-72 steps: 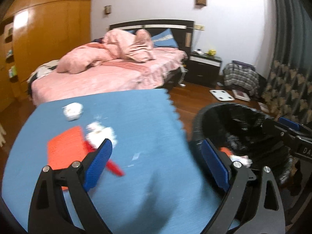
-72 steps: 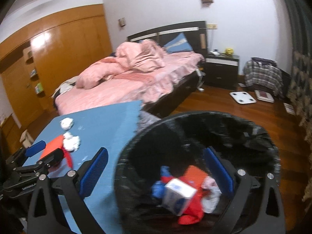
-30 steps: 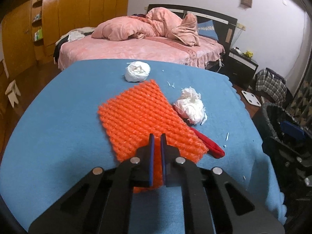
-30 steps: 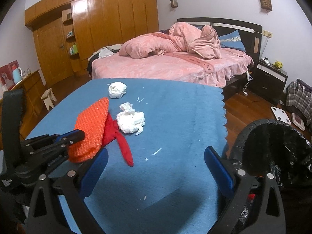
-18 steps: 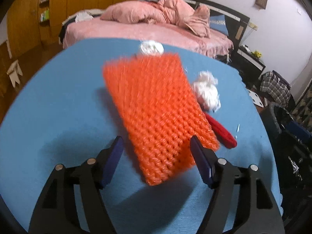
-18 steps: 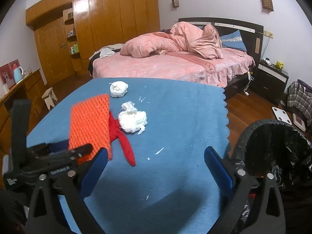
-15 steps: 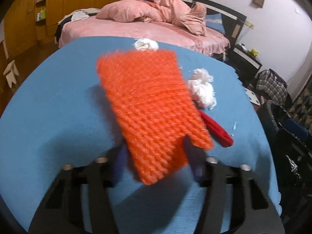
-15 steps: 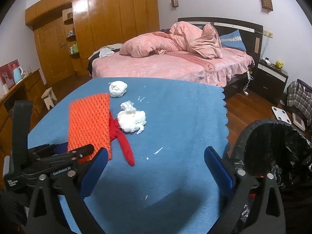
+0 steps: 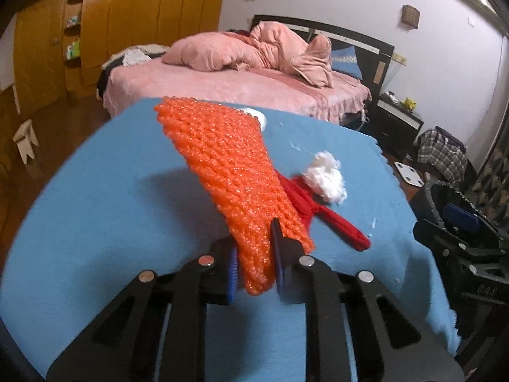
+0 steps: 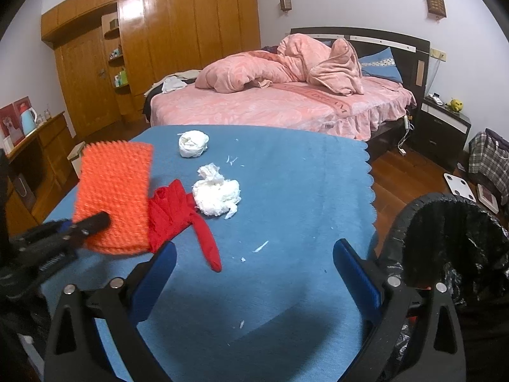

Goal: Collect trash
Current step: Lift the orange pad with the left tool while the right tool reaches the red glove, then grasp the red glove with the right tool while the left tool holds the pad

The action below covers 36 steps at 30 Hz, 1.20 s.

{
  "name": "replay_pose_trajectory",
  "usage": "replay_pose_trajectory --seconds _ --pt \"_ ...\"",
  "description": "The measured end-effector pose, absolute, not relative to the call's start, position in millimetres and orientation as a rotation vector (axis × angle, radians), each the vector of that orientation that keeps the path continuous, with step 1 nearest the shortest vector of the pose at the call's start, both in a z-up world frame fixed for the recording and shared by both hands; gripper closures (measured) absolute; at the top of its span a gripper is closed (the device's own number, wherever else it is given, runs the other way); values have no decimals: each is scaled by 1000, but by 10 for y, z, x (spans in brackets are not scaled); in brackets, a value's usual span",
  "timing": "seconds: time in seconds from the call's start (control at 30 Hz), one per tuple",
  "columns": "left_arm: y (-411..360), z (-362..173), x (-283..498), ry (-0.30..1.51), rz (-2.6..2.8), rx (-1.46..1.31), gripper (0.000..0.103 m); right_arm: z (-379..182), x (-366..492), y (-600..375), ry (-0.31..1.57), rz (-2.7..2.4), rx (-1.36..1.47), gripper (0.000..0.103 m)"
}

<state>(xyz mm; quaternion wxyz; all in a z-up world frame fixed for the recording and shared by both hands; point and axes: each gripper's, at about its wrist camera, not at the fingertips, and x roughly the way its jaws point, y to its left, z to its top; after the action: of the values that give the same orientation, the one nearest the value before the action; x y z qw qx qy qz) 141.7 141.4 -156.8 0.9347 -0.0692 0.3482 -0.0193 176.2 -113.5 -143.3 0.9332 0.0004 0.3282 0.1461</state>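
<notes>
Left wrist view: the left gripper [image 9: 254,256] is clamping its blue pads on the near end of an orange foam net sleeve [image 9: 229,165], which is rising forward and slightly leftward from the jaws, lifted clear of the blue tablecloth [image 9: 105,210] and casting a shadow on it. Just right of the jaws, a red cloth strip [image 9: 337,226] is lying on the cloth, its upper end tucked under the sleeve. Ahead-right of it, one white crumpled tissue wad [image 9: 326,175] is sitting touching the strip. A second white wad is peeking out behind the sleeve's far edge, mostly hidden.

Right wrist view: the right gripper [image 10: 253,273] is hanging with its jaws spread wide and nothing between them, over open blue cloth. Count ahead of it: two tissue wads, the ragged one [image 10: 216,194] nearer and a rounder rolled one [image 10: 192,143] farther; one red strip [image 10: 178,213]; one orange sleeve [image 10: 116,191] held up at far left by the other tool [image 10: 63,230]. A few small white scraps are lying scattered on the cloth. The cloth's scalloped edge is running forward on the right; just past it, hard by the right finger, a bin lined with a black bag [image 10: 455,238] is standing with its mouth open.

Writing: "DREAM" is showing on the pink bedspread [image 10: 331,102] far ahead.
</notes>
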Motion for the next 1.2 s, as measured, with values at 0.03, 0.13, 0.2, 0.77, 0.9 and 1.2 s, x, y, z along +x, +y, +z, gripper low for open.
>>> replay_pose_trajectory --seconds 0.03,0.13,0.2,0.77,0.9,1.2 --pt "1469 -1558 1399 708 -28 -134 86 -1435 1770 -1118 671 302 1 6" --pt "1616 -1551 1379 713 9 -125 86 -1440 1803 -1049 670 312 6 6" --pt "1716 -1560 1385 721 35 -117 86 -1444 1833 -983 673 323 16 6" --pt "2172 -1719 1428 756 100 -176 86 -1600 2060 -29 714 435 -49 10" --pt "2211 -1714 1474 754 99 -156 86 -1669 2146 84 738 422 -61 13" --pt "2344 -1824 1533 791 100 -212 86 -1848 2322 229 833 419 -89 28"
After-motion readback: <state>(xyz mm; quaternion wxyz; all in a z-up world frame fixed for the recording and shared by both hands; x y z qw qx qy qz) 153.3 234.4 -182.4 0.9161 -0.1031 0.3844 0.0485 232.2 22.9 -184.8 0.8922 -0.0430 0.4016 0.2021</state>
